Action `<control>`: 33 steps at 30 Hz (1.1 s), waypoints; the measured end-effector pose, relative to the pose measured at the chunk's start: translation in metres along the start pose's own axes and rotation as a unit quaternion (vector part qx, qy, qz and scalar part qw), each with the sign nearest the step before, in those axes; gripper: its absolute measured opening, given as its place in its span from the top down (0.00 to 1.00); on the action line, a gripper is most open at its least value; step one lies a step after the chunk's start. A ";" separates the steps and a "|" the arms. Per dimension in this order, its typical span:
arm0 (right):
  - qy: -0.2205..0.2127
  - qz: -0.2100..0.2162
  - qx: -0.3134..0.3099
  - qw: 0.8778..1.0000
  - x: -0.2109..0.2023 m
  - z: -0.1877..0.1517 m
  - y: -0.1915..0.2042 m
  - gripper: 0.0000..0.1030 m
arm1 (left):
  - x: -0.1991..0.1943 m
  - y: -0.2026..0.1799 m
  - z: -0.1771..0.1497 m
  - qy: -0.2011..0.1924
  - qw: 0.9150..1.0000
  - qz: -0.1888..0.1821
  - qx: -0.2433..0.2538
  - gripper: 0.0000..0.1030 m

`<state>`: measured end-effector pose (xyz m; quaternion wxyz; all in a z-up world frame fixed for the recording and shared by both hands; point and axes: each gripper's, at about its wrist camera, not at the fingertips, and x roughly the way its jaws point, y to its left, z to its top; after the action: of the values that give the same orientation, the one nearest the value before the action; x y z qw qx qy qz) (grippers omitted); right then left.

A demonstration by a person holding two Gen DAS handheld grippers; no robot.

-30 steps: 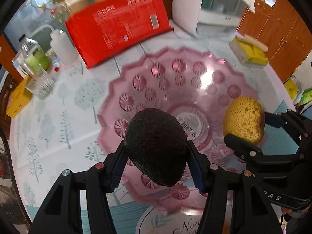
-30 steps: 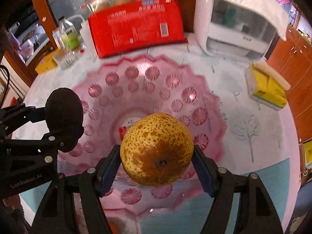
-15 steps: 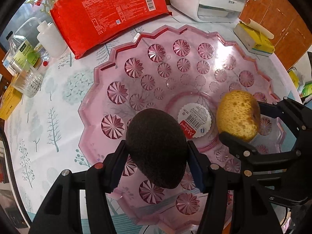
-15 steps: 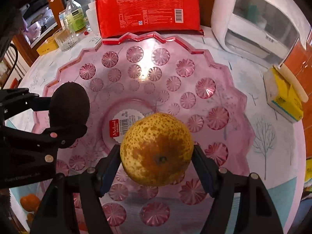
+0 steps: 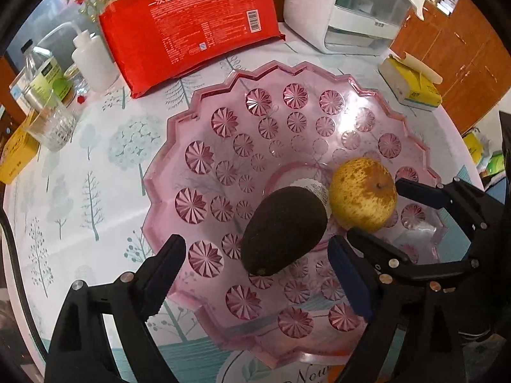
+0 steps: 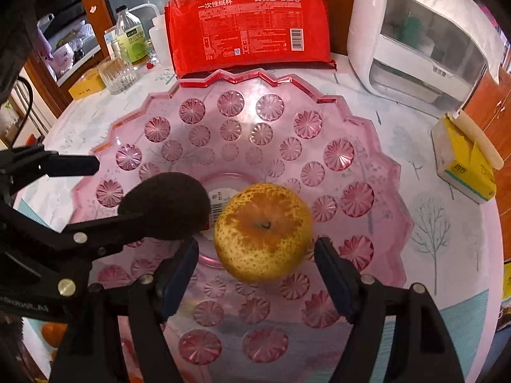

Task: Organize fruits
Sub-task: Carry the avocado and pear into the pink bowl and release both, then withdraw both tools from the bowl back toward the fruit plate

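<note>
A dark avocado [image 5: 284, 228] and a yellow speckled pear [image 5: 362, 193] lie side by side in the middle of the pink cut-glass bowl [image 5: 204, 134]. My left gripper [image 5: 257, 266] is open, its fingers spread wide on either side of the avocado and clear of it. My right gripper [image 6: 257, 266] is open around the pear [image 6: 263, 231], fingers apart from it. The avocado [image 6: 166, 206] and the bowl [image 6: 367, 146] also show in the right wrist view, with the left gripper's fingers [image 6: 67, 164] at the left.
A red pack of paper cups [image 5: 191, 28] stands behind the bowl. A white appliance [image 5: 348, 9] is at back right, a yellow tissue box [image 5: 412, 86] at right. A squeeze bottle [image 5: 92, 60], a glass [image 5: 51, 127] and a yellow box [image 5: 16, 156] stand at left.
Both grippers have opened and let go: the avocado and the pear now rest in the bowl's middle. Both grippers have drawn back a little.
</note>
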<state>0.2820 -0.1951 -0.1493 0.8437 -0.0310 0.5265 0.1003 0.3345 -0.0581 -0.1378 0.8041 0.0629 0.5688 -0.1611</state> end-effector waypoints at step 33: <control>-0.035 0.016 0.041 0.998 -0.076 -0.026 0.013 0.27 | -0.095 -0.016 -0.045 -0.093 0.995 0.027 0.002 0.13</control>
<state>0.2242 -0.1971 -0.0917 0.8604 0.0153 0.5008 0.0931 0.2608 -0.0421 -0.0629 0.8572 0.0652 0.4896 -0.1454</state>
